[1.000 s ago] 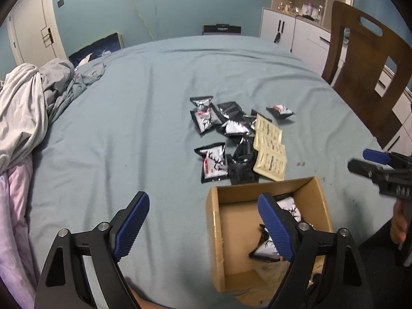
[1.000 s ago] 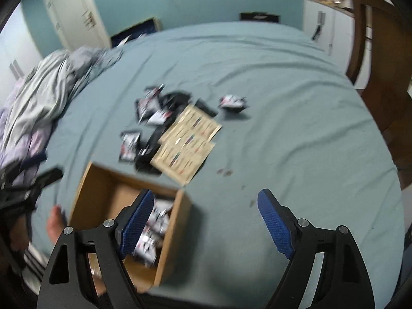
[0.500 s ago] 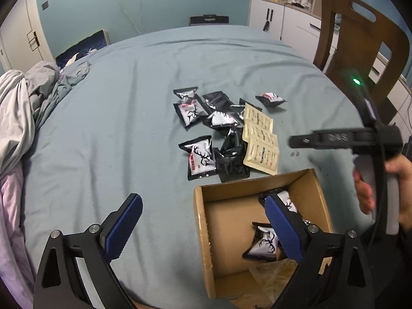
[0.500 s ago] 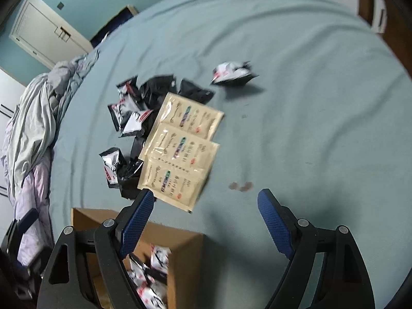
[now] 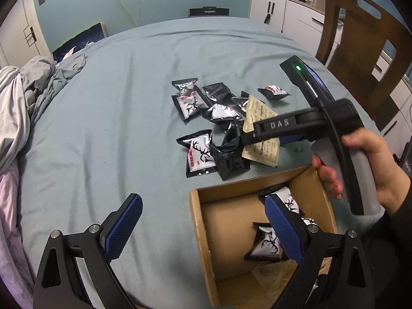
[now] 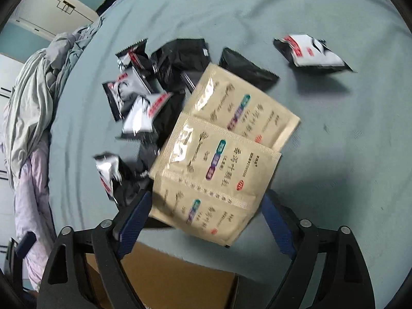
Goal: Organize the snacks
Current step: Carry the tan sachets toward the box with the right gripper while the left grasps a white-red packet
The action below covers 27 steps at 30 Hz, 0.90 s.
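A cardboard box (image 5: 202, 234) stands at the near edge and holds black-and-white snack packets (image 5: 265, 244). My left gripper (image 5: 203, 229) hovers open over the box's left wall with nothing between its fingers. Beyond the box lies a pile of black-and-white packets (image 5: 200, 152) and a strip of beige sachets (image 6: 216, 170). A hand (image 5: 365, 170) holds my right gripper (image 6: 206, 221) low over the strip. Its jaws are opening and straddle the nearest sachet without pressing on it. One packet (image 6: 311, 51) lies apart at the far right.
A blue-grey cloth (image 5: 123, 90) covers the round table. Crumpled bedding (image 5: 23, 103) is heaped at the left edge. A wooden chair (image 5: 360, 33) stands at the right, with white cabinets (image 5: 283, 7) behind it. The box's rim (image 6: 167, 270) sits just under my right gripper.
My right gripper has swung forward and down from beside the box to just over the beige sachets. The left gripper has stayed over the box, its jaws a little wider.
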Motion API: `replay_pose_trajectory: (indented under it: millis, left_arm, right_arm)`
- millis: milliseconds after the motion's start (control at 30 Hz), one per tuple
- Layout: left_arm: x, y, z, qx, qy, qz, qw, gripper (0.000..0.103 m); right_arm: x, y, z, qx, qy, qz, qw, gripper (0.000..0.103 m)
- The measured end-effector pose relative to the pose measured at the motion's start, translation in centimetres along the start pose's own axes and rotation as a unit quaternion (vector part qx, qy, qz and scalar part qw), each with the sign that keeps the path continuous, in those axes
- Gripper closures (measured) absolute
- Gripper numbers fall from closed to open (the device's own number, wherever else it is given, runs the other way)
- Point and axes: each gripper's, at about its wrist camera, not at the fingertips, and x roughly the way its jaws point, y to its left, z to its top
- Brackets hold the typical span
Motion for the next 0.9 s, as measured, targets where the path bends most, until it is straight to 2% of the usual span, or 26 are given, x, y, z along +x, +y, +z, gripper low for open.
replay_pose_trajectory:
  millis: [100,200,267,400,533,633,733,867,900]
  left_arm:
    - [0.4,0.4,0.2,-0.007,0.0,0.006,1.0,0.006]
    - [0.7,1.0,0.4,-0.02,-0.001,0.007,0.9998,0.006]
    - [0.9,1.4,0.6,-0.025,-0.003,0.007,0.9997,0.006]
    - [1.5,1.6,2.3,-0.014,-0.011,0.008,0.9998,0.006]
    - [3.9,1.9,4.3,-0.011,0.01,0.009,0.9998,0.006]
    - [6.6,2.4,5.4,-0.028,0.034,0.011,0.999,0.006]
    - [9.8,2.7,6.5,-0.035,0.063,0.01,0.9973,0.006]
    - [13.7,3.2,7.7,-0.046,0.095,0.029,0.994,0.006]
    - [14.7,3.4,8.0,-0.053,0.106,0.028,0.9925,0.01]
  right_arm:
    - [0.9,-0.5,1.0,0.01,0.025,0.016,1.0,0.009]
    - [1.1,-0.6,1.5,0.013,0.03,0.022,0.999,0.01]
    - [0.9,-0.8,1.7,0.019,0.022,0.018,0.999,0.019]
    - [0.0,-1.4,1.4,0.03,0.004,0.029,0.999,0.028]
    - [-1.8,-1.7,0.1,0.051,-0.013,0.045,0.998,0.03]
    - [-5.0,-1.6,-2.0,0.05,-0.043,0.06,0.996,0.03]
    - [-8.3,-1.2,-4.6,0.039,-0.083,0.058,0.994,0.03]
    - [-11.7,-1.1,-8.9,0.02,-0.129,0.067,0.989,0.03]
    - [-12.1,-1.5,-10.1,0.021,-0.133,0.071,0.988,0.03]
